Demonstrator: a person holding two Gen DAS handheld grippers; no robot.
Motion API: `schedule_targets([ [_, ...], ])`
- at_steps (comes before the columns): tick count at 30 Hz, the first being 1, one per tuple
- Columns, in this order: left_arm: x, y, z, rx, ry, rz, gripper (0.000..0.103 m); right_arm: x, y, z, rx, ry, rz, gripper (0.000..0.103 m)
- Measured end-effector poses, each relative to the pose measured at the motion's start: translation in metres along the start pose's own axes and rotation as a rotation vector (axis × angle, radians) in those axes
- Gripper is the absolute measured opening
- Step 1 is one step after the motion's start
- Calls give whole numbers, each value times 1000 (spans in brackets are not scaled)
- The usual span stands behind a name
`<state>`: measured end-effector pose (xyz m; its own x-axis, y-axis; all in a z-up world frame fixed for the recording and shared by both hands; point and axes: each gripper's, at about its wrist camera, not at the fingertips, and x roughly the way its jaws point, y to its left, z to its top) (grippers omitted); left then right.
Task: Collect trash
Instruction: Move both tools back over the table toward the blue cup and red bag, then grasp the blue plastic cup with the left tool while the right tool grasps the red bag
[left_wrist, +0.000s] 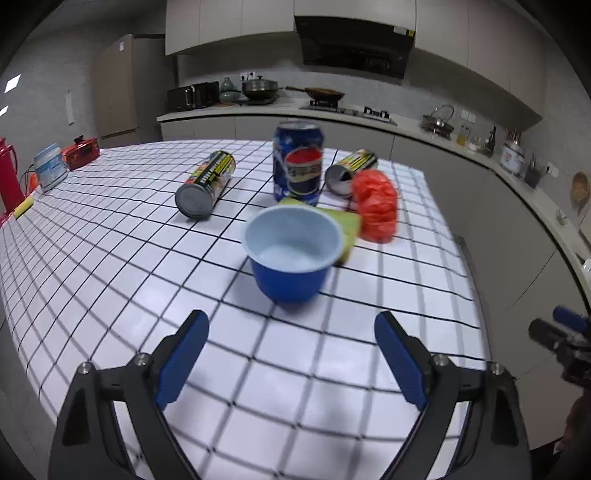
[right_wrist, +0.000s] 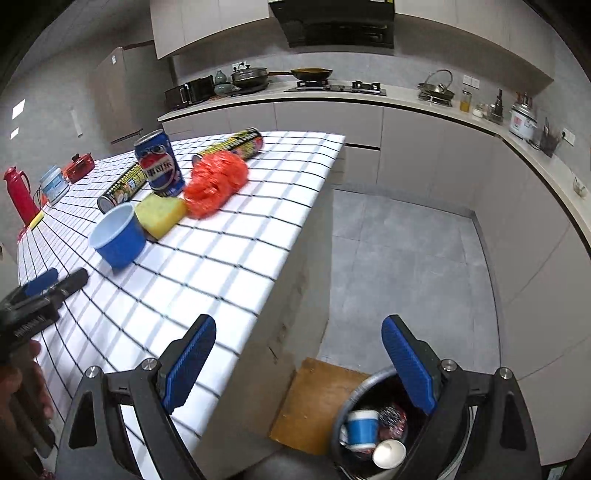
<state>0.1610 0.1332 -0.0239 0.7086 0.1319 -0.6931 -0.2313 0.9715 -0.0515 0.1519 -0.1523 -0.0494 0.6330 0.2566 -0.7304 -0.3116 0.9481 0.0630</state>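
A blue cup (left_wrist: 291, 253) stands upright on the checked table (left_wrist: 110, 258). Behind it are a yellow sponge (left_wrist: 345, 225), an upright blue Pepsi can (left_wrist: 298, 162), a crumpled red plastic bag (left_wrist: 376, 205) and two black-yellow cans lying down (left_wrist: 207, 184) (left_wrist: 351, 170). My left gripper (left_wrist: 291, 354) is open and empty, just short of the cup. My right gripper (right_wrist: 299, 362) is open and empty past the table's edge, above a black trash bin (right_wrist: 373, 432) on the floor holding a blue cup and a white cup. The table items also show in the right wrist view: cup (right_wrist: 118, 234), sponge (right_wrist: 160, 214), bag (right_wrist: 214, 182).
A red flask (left_wrist: 9, 173), a white-blue tub (left_wrist: 50, 168) and a red box (left_wrist: 81, 151) stand at the table's far left. A brown board (right_wrist: 317, 402) lies on the floor beside the bin. Kitchen counters with cookware (left_wrist: 280, 107) run behind and to the right.
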Motion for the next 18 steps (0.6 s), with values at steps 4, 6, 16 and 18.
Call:
schedule_targets([
  [4,32,7,12,8,66,-43,92,22,27,28,17,7,14,93],
  [6,42,9,17,4,72,-55,92,30,36,38,28,8,5,93],
  [16,76,29,46,-20,97,-106,92,89,78,86,40,38,-5,93],
  [18,79,37,52,-24,92,-106,92,100,88,95,36,40,2,93],
])
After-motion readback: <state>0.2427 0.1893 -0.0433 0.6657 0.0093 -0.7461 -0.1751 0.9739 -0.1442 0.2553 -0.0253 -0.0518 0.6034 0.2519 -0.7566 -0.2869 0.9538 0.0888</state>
